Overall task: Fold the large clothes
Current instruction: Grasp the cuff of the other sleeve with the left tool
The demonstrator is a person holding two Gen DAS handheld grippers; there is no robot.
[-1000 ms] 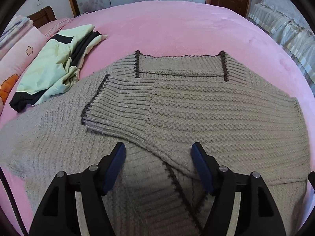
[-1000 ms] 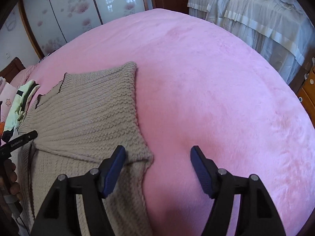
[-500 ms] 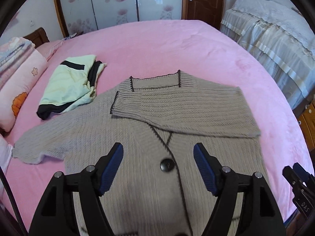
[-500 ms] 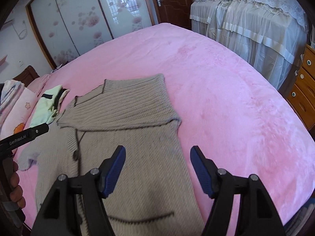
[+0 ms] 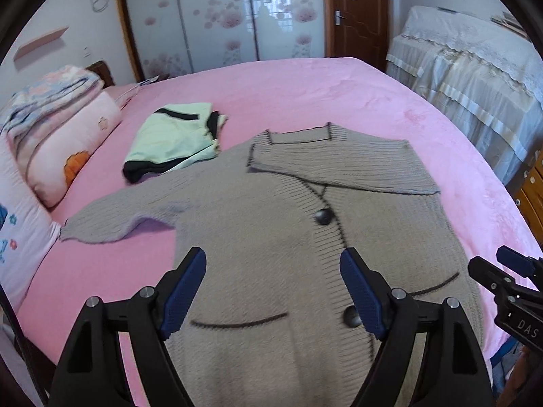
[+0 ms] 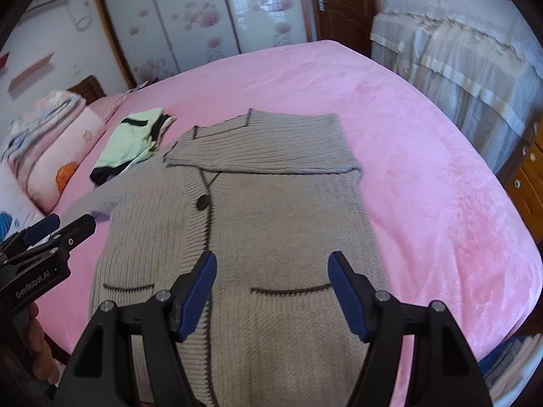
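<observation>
The grey cardigan (image 5: 271, 237) lies flat on the pink bed (image 5: 322, 91), one sleeve folded across its chest. Both the left gripper (image 5: 273, 288), whose jaws have just been widening, and the right gripper (image 6: 271, 291) hang spread and empty. Next, take the loose left sleeve (image 5: 115, 217) by its cuff and lay it square. Gripper bodies read "GenRobot.AI" and "DAS"

Grey knit cardigan (image 6: 271, 210) spread on pink bed (image 6: 424, 169), right sleeve folded across chest, right gripper (image 6: 271, 288) wide apart above it, holding nothing, green garment (image 6: 129, 139) far left
</observation>
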